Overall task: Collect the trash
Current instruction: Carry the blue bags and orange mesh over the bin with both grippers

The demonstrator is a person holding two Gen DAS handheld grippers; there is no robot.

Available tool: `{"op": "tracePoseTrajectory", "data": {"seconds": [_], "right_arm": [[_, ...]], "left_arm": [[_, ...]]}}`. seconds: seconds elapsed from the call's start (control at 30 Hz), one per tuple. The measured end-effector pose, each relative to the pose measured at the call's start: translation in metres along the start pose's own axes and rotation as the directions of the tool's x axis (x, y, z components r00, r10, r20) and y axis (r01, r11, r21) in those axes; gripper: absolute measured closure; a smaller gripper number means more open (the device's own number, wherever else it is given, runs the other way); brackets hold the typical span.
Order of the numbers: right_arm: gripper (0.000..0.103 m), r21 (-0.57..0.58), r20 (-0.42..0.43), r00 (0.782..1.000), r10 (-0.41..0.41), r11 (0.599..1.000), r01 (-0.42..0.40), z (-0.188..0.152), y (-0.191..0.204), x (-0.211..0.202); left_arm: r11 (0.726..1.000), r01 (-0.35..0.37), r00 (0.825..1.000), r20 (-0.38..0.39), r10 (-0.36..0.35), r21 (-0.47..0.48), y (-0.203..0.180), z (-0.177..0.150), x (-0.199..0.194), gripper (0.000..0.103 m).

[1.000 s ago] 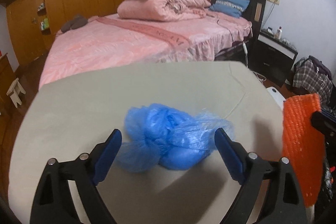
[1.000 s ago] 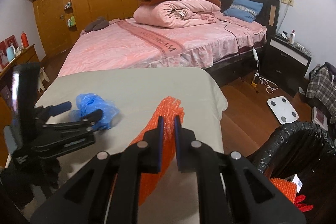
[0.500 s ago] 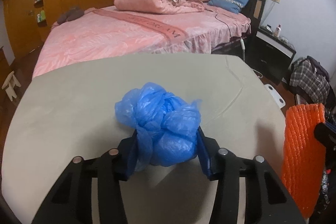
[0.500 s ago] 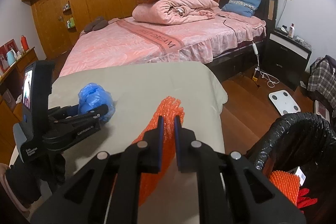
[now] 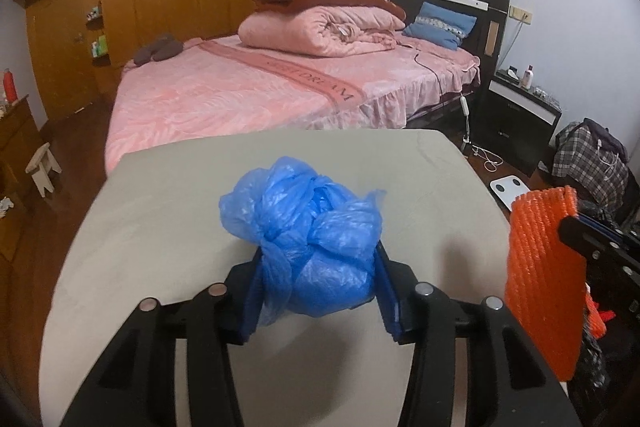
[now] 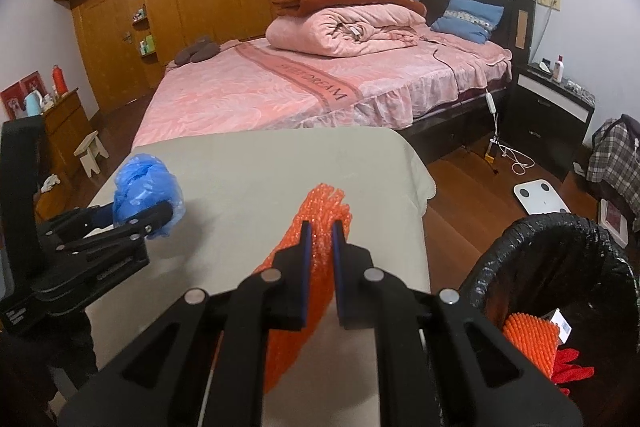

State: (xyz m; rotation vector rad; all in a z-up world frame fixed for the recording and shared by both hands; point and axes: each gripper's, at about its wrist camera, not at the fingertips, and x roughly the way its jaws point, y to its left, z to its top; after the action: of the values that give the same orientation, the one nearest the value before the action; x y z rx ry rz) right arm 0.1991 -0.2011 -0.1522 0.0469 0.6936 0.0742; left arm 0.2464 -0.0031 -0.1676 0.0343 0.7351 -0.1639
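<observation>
My left gripper [image 5: 318,259] is shut on a crumpled blue plastic bag [image 5: 308,231] and holds it above the grey table [image 5: 160,211]. The bag also shows in the right wrist view [image 6: 146,187], at the left, with the left gripper [image 6: 136,217] around it. My right gripper [image 6: 320,231] is shut on an orange foam net [image 6: 316,247] that hangs over the table's right side. The net shows at the right edge of the left wrist view [image 5: 540,279].
A bin with a black liner [image 6: 560,259] stands on the floor right of the table, with orange and red trash [image 6: 532,341] inside. A pink bed [image 6: 320,87] lies beyond the table. A white scale [image 6: 540,195] and a nightstand [image 6: 552,107] are at the right.
My left gripper closed on the blue bag and lifted it off the table. My right gripper kept its hold on the orange net and shifted slightly towards the bin.
</observation>
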Motion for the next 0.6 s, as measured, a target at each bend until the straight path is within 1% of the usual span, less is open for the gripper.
{"op": "tracePoseTrajectory", "data": {"seconds": [0.23, 0.6], "right_arm": [[0.094, -0.016, 0.014, 1.000, 0.019, 1.000, -0.018, -0.005, 0.015, -0.036], [0.094, -0.058, 0.071, 0.997, 0.038, 0.998, -0.034, -0.001, 0.036, -0.095]], "left_arm": [[1.000, -0.025, 0.999, 0.027, 0.026, -0.017, 0.005, -0.007, -0.047, 0.055], [1.000, -0.019, 0.997, 0.071, 0.020, -0.010, 0.002, -0.017, -0.109, 0.055]]}}
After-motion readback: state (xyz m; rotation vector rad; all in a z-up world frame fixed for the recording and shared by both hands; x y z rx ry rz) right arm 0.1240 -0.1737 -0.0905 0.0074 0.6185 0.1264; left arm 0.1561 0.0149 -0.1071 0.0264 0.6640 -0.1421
